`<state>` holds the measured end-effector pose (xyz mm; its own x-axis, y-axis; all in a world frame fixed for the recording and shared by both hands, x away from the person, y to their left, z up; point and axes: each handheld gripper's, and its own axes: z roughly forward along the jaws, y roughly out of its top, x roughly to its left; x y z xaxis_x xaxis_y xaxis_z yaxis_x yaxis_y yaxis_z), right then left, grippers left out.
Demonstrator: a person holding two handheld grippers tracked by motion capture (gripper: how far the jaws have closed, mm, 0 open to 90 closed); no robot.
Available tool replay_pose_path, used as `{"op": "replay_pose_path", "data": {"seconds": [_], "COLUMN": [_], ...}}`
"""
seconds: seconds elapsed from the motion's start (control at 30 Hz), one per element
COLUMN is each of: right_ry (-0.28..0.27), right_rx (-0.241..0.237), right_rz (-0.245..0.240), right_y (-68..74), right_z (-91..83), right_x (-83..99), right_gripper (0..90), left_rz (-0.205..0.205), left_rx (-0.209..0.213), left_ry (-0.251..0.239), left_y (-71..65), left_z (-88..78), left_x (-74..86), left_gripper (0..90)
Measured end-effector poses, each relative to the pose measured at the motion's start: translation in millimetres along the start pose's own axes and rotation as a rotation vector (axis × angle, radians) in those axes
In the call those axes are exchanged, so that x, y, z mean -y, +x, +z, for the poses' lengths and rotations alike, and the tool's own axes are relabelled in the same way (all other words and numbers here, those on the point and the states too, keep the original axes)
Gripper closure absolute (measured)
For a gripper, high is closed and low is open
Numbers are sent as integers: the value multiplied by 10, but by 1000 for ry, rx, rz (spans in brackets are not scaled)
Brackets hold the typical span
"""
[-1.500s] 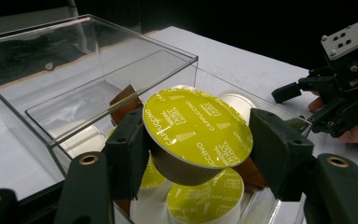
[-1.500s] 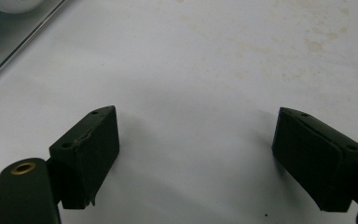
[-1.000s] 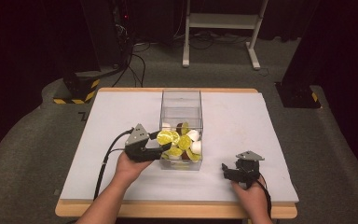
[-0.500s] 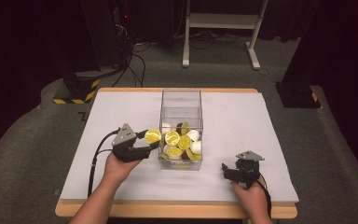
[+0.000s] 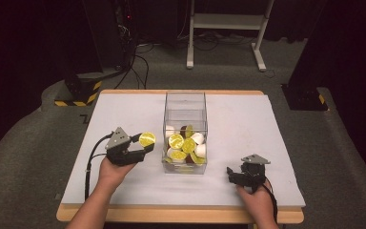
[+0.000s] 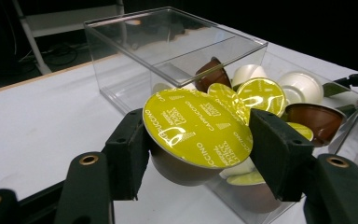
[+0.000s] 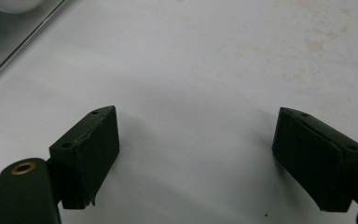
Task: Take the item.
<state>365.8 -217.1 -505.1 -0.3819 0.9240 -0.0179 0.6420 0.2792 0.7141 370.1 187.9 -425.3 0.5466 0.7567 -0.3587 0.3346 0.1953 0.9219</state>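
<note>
- Left of centre in the high view, the left gripper (image 5: pixel 142 145) pinches a coffee capsule (image 5: pixel 147 139) with a yellow foil lid, held just beside the clear plastic box (image 5: pixel 185 102).
- More capsules (image 5: pixel 184 145), yellow, white and brown, lie heaped at the box's near end.
- At lower right, the right gripper (image 5: pixel 232 173) rests on the white table (image 5: pixel 124 109), its jaws spread wide around nothing.
</note>
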Motion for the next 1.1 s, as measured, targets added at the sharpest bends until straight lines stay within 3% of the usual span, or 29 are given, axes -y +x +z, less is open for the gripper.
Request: {"op": "replay_pose_path", "data": {"seconds": [0.6,0.67,0.93,1.03,1.1], "right_ry": [0,0,0,0,0], "right_rx": [0,0,0,0,0], "right_rz": [0,0,0,0,0], "right_y": [-1,-1,0,0,0], "right_z": [0,0,0,0,0], "right_x": [0,0,0,0,0], "right_gripper": [147,147,147,147,147], "left_rz": [-3,-23,-6,-27,-19], "left_rx": [-70,-79,-110,-123,-132], "left_ry": [5,-7,19,6,12], "left_y": [271,293,433,471,507], "left_z": [-45,-28,29,67,84], "left_x": [26,33,67,77,86], "left_gripper": [403,402,403,403,403]}}
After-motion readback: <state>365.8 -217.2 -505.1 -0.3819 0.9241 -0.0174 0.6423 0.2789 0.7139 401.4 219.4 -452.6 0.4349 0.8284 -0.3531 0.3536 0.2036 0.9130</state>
